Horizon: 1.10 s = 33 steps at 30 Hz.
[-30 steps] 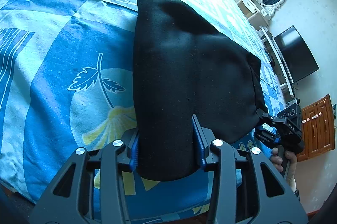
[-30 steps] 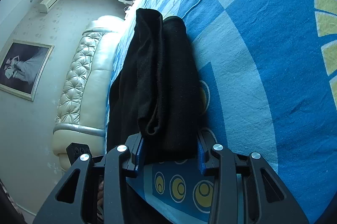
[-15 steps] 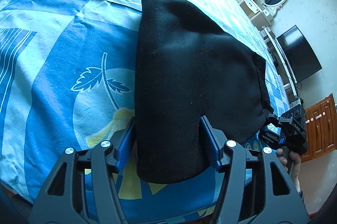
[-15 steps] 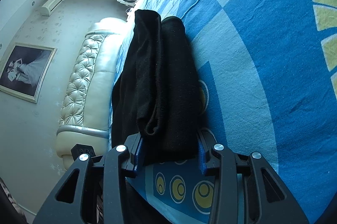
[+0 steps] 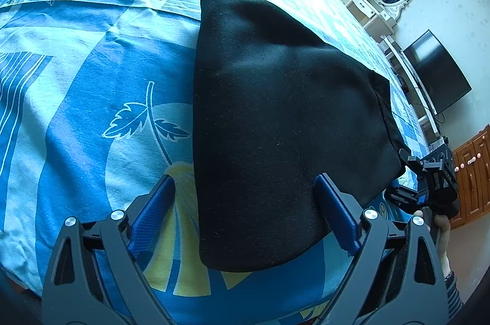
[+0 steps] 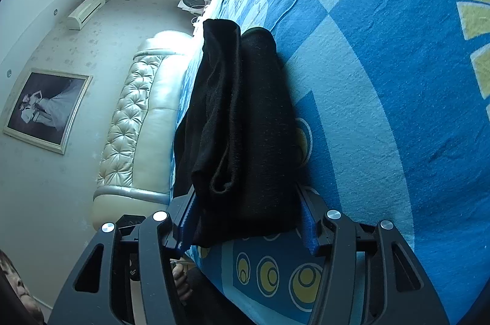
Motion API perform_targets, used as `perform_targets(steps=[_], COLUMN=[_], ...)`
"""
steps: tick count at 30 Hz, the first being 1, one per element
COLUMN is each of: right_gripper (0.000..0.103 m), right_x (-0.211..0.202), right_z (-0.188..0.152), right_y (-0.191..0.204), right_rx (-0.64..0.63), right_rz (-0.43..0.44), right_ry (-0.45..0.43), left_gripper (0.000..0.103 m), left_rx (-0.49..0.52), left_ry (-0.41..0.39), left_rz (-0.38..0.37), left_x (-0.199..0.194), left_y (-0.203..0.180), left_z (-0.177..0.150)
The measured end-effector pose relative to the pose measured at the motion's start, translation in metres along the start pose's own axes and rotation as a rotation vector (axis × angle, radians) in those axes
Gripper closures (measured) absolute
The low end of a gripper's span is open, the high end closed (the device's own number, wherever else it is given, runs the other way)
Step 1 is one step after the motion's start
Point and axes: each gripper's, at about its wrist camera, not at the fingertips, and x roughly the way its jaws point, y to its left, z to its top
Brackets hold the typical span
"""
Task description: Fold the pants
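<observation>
The black pants (image 5: 275,117) lie folded in a thick stack on the blue patterned bedspread (image 5: 76,98). My left gripper (image 5: 245,190) is open, its blue pads apart on either side of the near end of the stack, which lies flat on the bed. In the right wrist view the pants (image 6: 242,126) show their layered folded edge. My right gripper (image 6: 245,202) is shut on that end of the stack, close to the bed's edge. The right gripper also shows in the left wrist view (image 5: 428,178) at the stack's right corner.
A padded cream headboard (image 6: 137,123) and a framed picture (image 6: 46,107) stand beyond the bed. A TV (image 5: 435,71), a white dresser with mirror (image 5: 379,0) and a wooden cabinet (image 5: 471,172) line the wall. The bed's near edge (image 5: 214,306) is just below the left gripper.
My left gripper has opened wide and let go of the pants' near end, which now rests on the bed. The right gripper has kept its hold and barely moved.
</observation>
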Motion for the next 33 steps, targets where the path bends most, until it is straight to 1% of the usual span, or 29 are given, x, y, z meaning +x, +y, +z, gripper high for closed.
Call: perform_targets(steps=[5,11,16,19,20,22,25,27,28,30,33], right_gripper=[0.039,0.034,0.031,0.03,0.03,0.029,0.028,0.024,0.023,0.023,0.023], right_x=[0.001,-0.002,-0.01,-0.018,-0.02,-0.023,-0.026,-0.025,-0.023,-0.017,-0.008], right_z=[-0.001,-0.003,-0.008,-0.014,-0.016,-0.021,-0.031,-0.04,-0.044,-0.051,-0.058], right_y=[0.003,0.007,0.006,0.007,0.008,0.013,0.027,0.04,0.046,0.055,0.066], right_rx=[-0.006,-0.024,-0.027,-0.032,-0.038,-0.065,-0.124,-0.185,-0.217,-0.273,-0.346], right_rz=[0.016,0.013,0.006,-0.025,-0.047,-0.126,-0.3,-0.398,-0.44,-0.502,-0.567], right_ry=[-0.007,0.0,0.015,0.018,0.017,0.01,-0.026,-0.053,-0.061,-0.052,-0.05], left_gripper=[0.008,0.006,0.006,0.006,0.006,0.006,0.006,0.006,0.006,0.006,0.006], left_rx=[0.005,0.013,0.006,0.018,0.03,0.061,0.099,0.104,0.105,0.11,0.127], left_ry=[0.008,0.02,0.03,0.027,0.019,-0.004,-0.045,-0.067,-0.074,-0.078,-0.088], left_rz=[-0.001,0.026,0.073,0.13,0.157,0.216,0.299,0.343,0.362,0.395,0.418], left_x=[0.001,0.003,0.001,-0.004,-0.007,-0.014,-0.025,-0.031,-0.033,-0.036,-0.042], left_y=[-0.002,-0.007,-0.011,-0.018,-0.022,-0.032,-0.046,-0.052,-0.055,-0.06,-0.067], left_z=[0.0,0.0,-0.002,-0.005,-0.007,-0.013,-0.024,-0.032,-0.036,-0.043,-0.053])
